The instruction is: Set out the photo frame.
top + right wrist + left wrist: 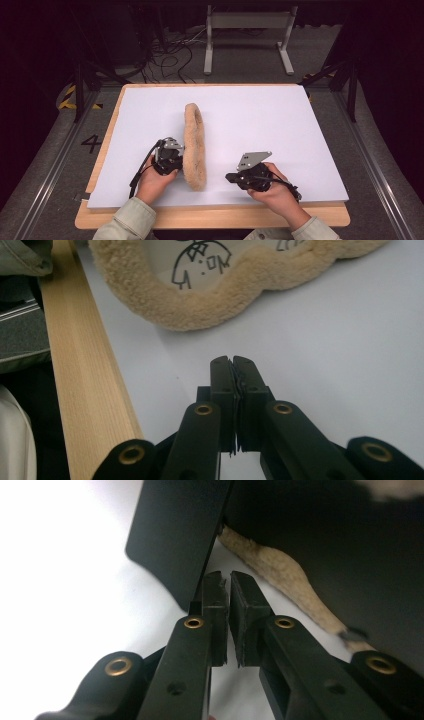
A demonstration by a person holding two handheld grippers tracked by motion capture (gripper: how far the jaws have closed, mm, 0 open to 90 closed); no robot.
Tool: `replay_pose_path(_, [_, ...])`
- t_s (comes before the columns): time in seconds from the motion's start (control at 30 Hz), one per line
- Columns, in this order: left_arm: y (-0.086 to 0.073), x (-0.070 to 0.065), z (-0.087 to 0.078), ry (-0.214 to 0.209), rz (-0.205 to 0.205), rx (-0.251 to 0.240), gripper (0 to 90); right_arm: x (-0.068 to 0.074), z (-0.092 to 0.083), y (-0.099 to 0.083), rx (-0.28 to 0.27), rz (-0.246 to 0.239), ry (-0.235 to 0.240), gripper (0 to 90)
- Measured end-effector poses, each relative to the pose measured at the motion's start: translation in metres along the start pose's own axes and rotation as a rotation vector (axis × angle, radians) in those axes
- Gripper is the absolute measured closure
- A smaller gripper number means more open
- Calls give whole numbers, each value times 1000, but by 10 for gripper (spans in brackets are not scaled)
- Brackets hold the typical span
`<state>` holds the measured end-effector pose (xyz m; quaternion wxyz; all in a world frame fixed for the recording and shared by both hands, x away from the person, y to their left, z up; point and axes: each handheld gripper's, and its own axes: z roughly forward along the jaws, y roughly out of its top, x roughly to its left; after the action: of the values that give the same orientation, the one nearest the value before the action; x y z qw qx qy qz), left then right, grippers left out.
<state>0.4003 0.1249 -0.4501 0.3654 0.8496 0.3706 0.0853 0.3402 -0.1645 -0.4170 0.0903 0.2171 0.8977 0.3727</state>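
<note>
Pale grey-green sleeves (131,216) with buttoned-looking cuffs. Black left gripper (228,587), black right gripper (233,362): matte jaws with ribbed rubber pads, brass-ringed rivets (203,410) on the links. Grey three-cornered plate (253,160) atop each, small holes. Black cable (141,169) trailing from each body.

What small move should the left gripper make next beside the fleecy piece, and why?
Probably open the jaws wider before trying any grip. In the left gripper view the left gripper has its pads a sliver apart with nothing between them, and the fleecy piece lies just past its tip, standing on edge on the white board. The right gripper is shut and apart from it.
</note>
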Motion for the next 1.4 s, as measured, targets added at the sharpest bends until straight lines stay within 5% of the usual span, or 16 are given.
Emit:
replay_pose_path(0.33, [-23,-4,-33,2,-66,-38,813,21,42,16,58,-109,93,898])
replay_pose_path(0.6, [-39,-9,-54,-34,-101,-84,780,33,63,26,74,-143,149,900])
replay_pose_path(0.73, [-48,-9,-67,-22,-112,-105,767,36,74,33,57,-120,166,900])
replay_pose_path(0.97, [-57,2,-76,10,-174,-121,760,43,93,47,16,-116,144,900])
replay_pose_path(1.03, [-61,5,-79,63,-193,-112,757,43,101,52,-9,-95,116,900])
replay_pose_path(1.13, [-68,7,-81,85,-207,-104,757,43,107,55,-20,-89,86,900])
replay_pose_path(1.4, [-79,6,-96,90,-227,-126,753,38,117,62,-50,-89,25,871])
